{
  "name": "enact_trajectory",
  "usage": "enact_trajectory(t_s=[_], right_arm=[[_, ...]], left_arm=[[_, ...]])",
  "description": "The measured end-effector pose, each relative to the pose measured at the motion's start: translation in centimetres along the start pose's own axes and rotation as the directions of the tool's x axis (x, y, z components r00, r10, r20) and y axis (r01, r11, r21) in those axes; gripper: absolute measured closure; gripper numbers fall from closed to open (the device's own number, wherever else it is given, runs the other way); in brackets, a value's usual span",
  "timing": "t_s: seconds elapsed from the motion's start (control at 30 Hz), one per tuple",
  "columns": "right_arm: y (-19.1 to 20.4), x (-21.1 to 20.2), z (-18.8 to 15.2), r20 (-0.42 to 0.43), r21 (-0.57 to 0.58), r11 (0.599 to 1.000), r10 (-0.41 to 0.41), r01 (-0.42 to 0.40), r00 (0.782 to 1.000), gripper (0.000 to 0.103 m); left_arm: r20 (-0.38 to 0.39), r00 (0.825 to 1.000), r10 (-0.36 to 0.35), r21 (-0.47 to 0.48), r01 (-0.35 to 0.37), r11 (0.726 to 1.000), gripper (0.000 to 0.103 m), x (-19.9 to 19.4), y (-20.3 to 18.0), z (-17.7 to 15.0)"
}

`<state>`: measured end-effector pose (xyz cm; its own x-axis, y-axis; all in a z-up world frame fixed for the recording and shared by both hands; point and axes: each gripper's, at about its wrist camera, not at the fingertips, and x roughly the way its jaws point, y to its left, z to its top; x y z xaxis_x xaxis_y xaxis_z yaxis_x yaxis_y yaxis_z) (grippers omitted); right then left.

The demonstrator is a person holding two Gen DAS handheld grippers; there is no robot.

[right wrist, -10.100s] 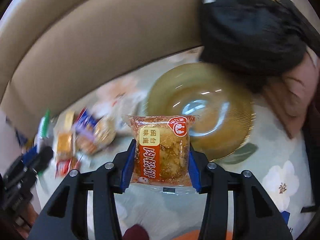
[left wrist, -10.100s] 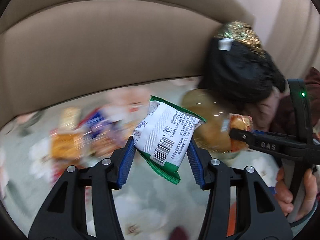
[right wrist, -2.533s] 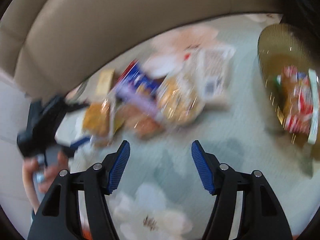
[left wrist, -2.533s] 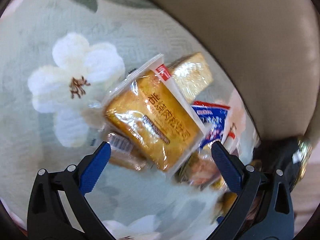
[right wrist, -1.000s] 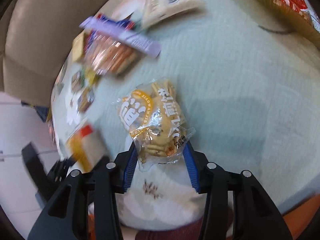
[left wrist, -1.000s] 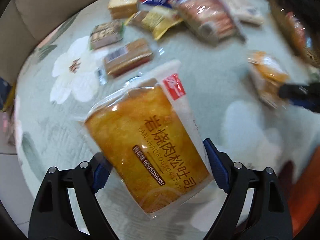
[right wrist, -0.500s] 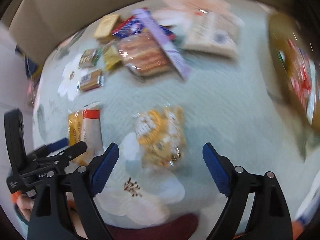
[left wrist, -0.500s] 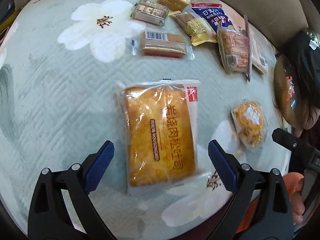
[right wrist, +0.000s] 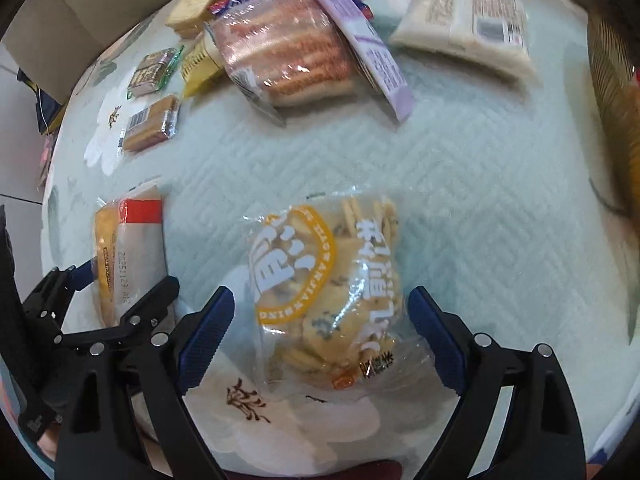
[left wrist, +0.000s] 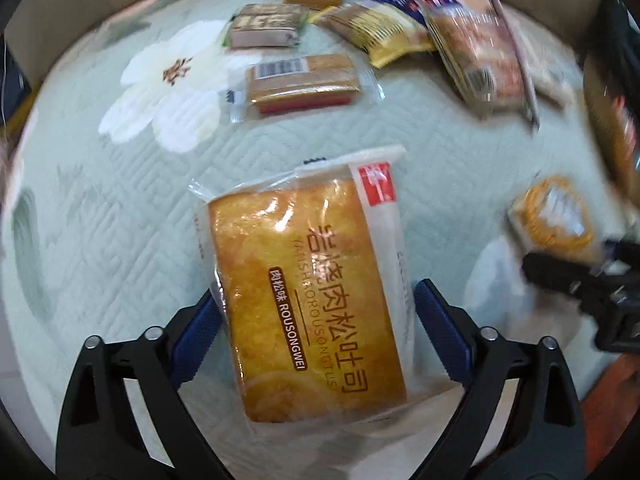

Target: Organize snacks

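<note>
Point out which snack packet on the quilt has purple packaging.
The clear tray of pinkish-brown biscuits with the purple strip along its right edge, at the far side of the quilt. The others around it are orange, yellow, brown, blue or white.

A large bread packet (left wrist: 308,280) was seen lying on the floral cloth (left wrist: 120,240) between the parted fingers of the left gripper (left wrist: 316,334), smaller snacks (left wrist: 300,84) beyond.

surface: pale green quilted cloth (left wrist: 100,240) with white flower prints | flower (left wrist: 168,84) at 10 o'clock | backdrop: beige cushioned sofa back (right wrist: 88,12) at 11 o'clock
</note>
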<state>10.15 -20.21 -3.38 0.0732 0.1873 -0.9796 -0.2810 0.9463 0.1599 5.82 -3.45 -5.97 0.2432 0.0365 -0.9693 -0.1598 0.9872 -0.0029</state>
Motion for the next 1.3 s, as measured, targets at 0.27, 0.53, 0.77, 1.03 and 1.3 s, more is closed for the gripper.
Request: enact_trajectory(t_s=[0.27, 0.53, 0.77, 1.03, 1.3], right_arm=[[1.5, -0.5, -0.6, 0.045, -0.059, 0.992, -0.109, 0.111, 0.993, 0.047], [-1.1, -6.6, -1.0, 0.184, 0.053, 0.998, -0.051, 0.042, 0.982, 0.048], [-8.7, -17.0, -0.1, 0.413, 0.232, 0.973, -0.111, 0.014, 0.904, 0.048], [-23.9, -22.2, -1.9, 0.467, 0.538, 0.843, -0.278, -0.021, 0.839, 0.048], [-30.9, -18.1, -2.4, 0.466, 0.682, 0.713, -0.253, -0.162, 0.848, 0.026]], left_arm=[[0.046, 0.999, 0.005, -0.006, -0.004, 1.0, 0.028, -0.7, -0.4, 0.4], [0.119, 0.989, -0.083, 0.018, 0.082, 0.997, 0.029, -5.8, -0.7, -0.8], [0.228, 0.948, -0.223, 0.179, 0.184, 0.966, 0.029, -12.5, -9.4, 2.7], [0.25, 0.9, -0.356, 0.353, 0.258, 0.899, 0.029, -14.8, -21.5, 9.5], [0.234, 0.865, -0.444, 0.365, 0.346, 0.864, 0.014, -13.1, -29.0, 15.9]])
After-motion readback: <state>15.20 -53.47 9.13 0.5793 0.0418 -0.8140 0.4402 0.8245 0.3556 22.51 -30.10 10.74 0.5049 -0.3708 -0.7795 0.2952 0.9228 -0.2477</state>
